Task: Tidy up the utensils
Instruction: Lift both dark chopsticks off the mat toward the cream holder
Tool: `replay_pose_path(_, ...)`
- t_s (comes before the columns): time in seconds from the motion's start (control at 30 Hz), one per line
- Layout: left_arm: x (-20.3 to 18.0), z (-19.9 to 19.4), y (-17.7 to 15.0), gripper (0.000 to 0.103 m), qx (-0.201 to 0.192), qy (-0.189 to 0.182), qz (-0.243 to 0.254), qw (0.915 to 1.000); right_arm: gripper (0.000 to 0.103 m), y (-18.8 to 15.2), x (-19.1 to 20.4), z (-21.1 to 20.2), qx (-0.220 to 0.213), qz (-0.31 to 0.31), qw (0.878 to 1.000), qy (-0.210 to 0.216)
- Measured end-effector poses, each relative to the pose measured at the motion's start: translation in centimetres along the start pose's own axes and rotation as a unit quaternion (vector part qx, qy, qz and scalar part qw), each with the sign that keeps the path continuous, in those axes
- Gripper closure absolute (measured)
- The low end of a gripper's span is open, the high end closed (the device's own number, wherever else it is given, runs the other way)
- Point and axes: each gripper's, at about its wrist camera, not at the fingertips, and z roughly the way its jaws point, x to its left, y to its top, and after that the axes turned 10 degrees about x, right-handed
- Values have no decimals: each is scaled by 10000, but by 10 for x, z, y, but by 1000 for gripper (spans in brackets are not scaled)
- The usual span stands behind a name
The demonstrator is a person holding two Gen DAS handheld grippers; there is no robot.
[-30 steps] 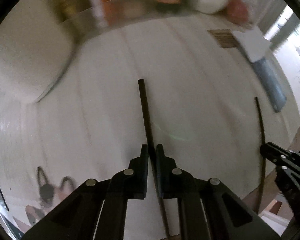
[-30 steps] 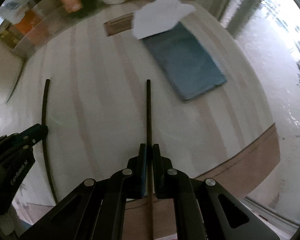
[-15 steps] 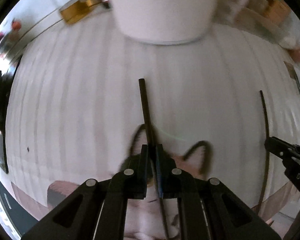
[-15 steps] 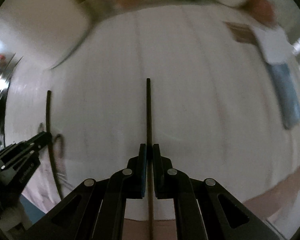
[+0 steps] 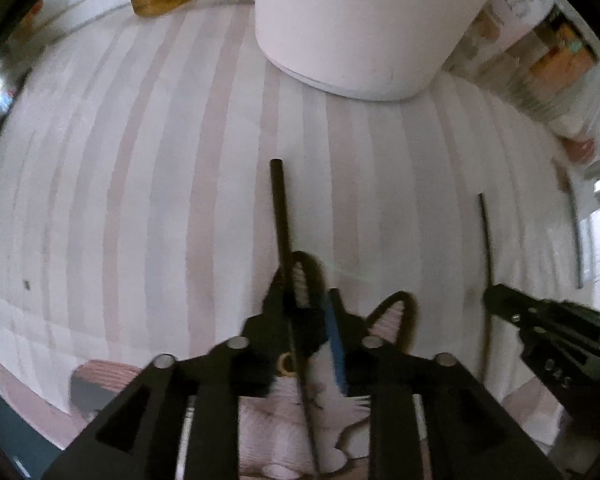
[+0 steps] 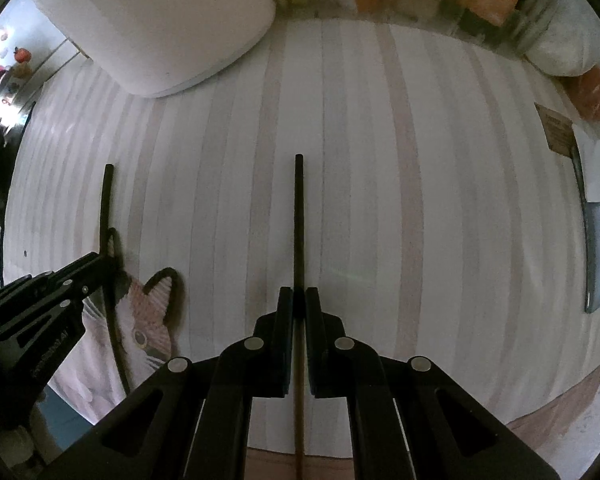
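left tongs (image 5: 306,312): just parted, chopstick (image 5: 286,248) loose between, axis forward-down toward cat mat (image 5: 388,320) | right tongs (image 6: 299,304): clamped on second chopstick (image 6: 299,224), parallel

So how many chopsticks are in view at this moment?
2. One chopstick sits between the left claw's parted fingers, above the cat-face mat. The other chopstick is clamped in the right claw. More may be hidden.

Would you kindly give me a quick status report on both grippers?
Left gripper just opening, thin black chopstick loose between jaws. Right gripper shut on second black chopstick. Cat-face mat below; white tub ahead.
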Motion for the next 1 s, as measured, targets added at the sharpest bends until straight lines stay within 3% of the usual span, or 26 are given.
replay_pose_path(0.17,20,-1,10,77,104,-196,-45,9997,97,12,-31,1,142,175,9994,259)
replay_pose_path(0.33,5,-5,18,77,-4,223,101,9997,97,13,-36,-4,115,213,9996,150)
replay_pose_path(0.43,-4,-5,24,85,-131,615,274,9976,97,11,-24,-6,77,115,9999,-47)
replay_pose_path(0.5,-7,-5,28,98,-232,807,352,9958,97,12,-19,-7,10,17,9998,-206)
replay_pose_path(0.67,-4,-13,35,99,-347,717,298,9964,98,18,-10,-10,-127,-54,9993,-339)
replay_pose_path(1.0,-12,-64,6,99,-759,436,475,9950,98,-28,-43,-47,-735,140,9968,274)
